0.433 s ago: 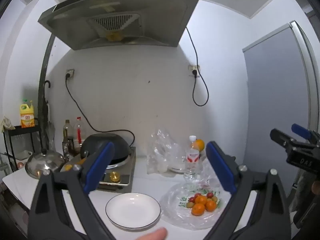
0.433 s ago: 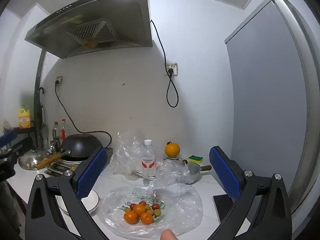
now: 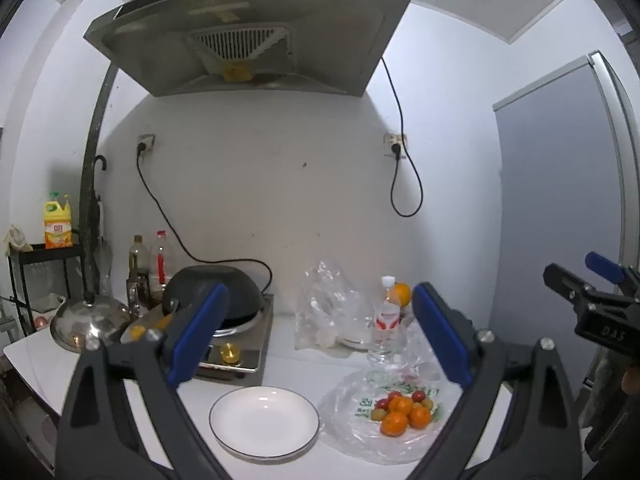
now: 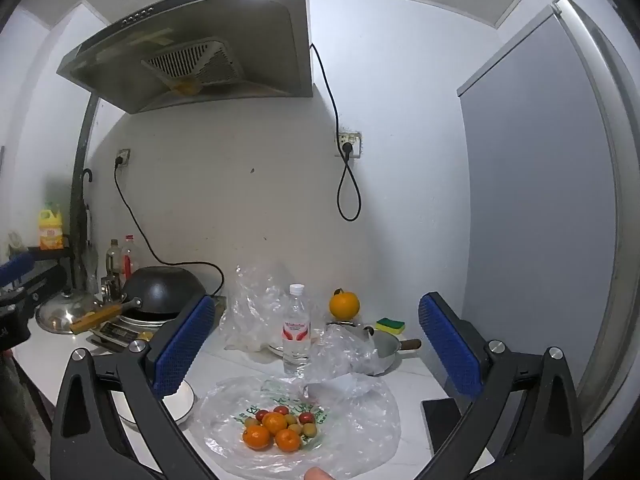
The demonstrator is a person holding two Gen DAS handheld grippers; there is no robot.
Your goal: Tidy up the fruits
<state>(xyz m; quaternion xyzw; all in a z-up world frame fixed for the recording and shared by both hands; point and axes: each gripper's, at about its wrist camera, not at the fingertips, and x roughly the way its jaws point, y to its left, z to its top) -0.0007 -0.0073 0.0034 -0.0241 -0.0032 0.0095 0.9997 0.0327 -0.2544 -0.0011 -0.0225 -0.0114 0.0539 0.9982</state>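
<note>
Since the earlier frames, little has shifted: both grippers hang at much the same height, and the fingertip at the left view's bottom edge is gone.

Item, left gripper (image 3: 320, 336): we hold it wide, empty, above the counter's front edge.
Item, right gripper (image 4: 316, 344): likewise wide and empty (a fingertip shows at the bottom edge of its view).
Item, white plate (image 3: 224, 432): bare, near the front edge.
Item, fruits (image 4: 276, 426): small oranges, red and green pieces, heaped on a flattened plastic bag (image 4: 360, 412) just beside the plate.
Item, lone orange (image 4: 344, 305): toward the counter's back edge.

We judge no fruit moved yet. To do it well, we should descend on an outer orange, closing gently, clear of the film.
</note>
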